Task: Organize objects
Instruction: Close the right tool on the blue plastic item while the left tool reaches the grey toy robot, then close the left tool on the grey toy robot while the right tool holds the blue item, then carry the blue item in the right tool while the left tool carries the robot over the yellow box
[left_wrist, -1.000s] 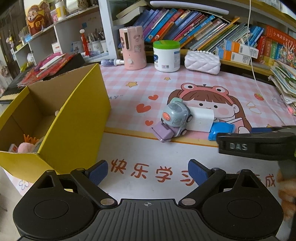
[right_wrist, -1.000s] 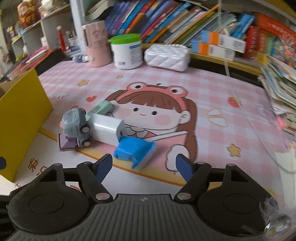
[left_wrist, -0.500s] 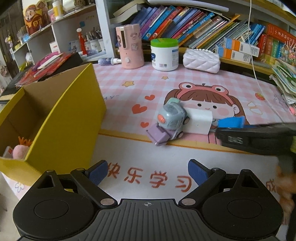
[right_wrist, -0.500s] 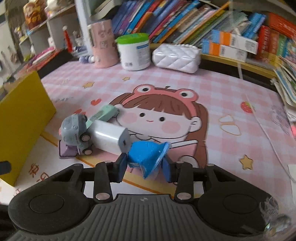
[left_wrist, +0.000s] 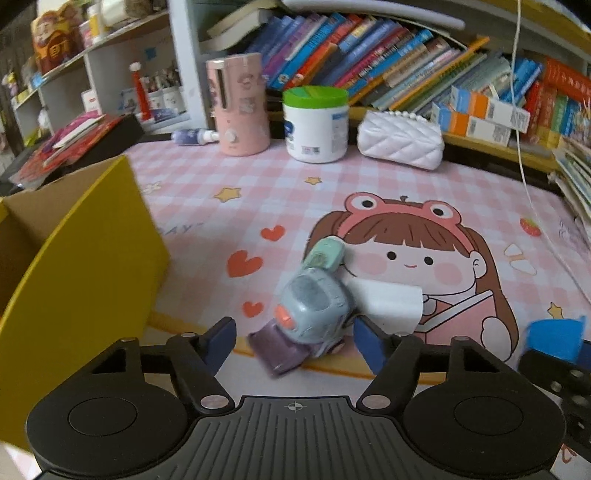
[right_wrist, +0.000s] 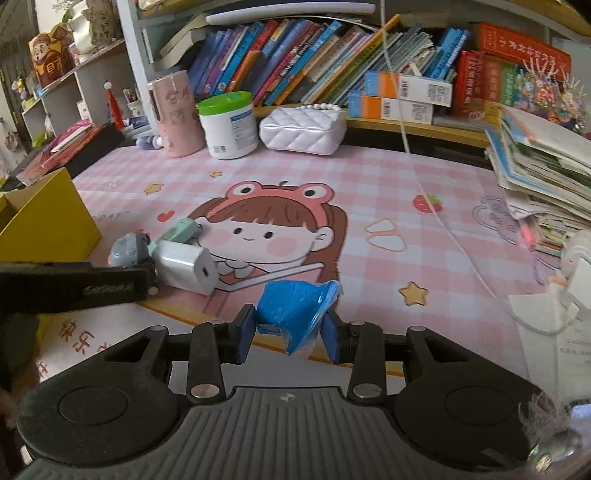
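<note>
My right gripper (right_wrist: 288, 334) is shut on a blue packet (right_wrist: 295, 312) and holds it above the mat; the packet also shows at the right edge of the left wrist view (left_wrist: 554, 338). My left gripper (left_wrist: 293, 341) is open, its fingers on either side of a grey-blue toy car (left_wrist: 314, 308) with a purple scoop. The car touches a white charger block (left_wrist: 388, 304) and a mint green object (left_wrist: 325, 254). The car (right_wrist: 129, 251), charger (right_wrist: 184, 267) and mint object (right_wrist: 183, 229) also show in the right wrist view.
A yellow cardboard box (left_wrist: 81, 258) stands open at the left. At the back are a pink cylinder (left_wrist: 242, 107), a white jar with a green lid (left_wrist: 316, 125), a white quilted pouch (left_wrist: 400, 140) and shelves of books. Stacked books (right_wrist: 546, 173) lie at the right.
My right gripper closed on the blue packet and lifted it off the mat. My left gripper moved forward until its open fingers flank the toy car.
</note>
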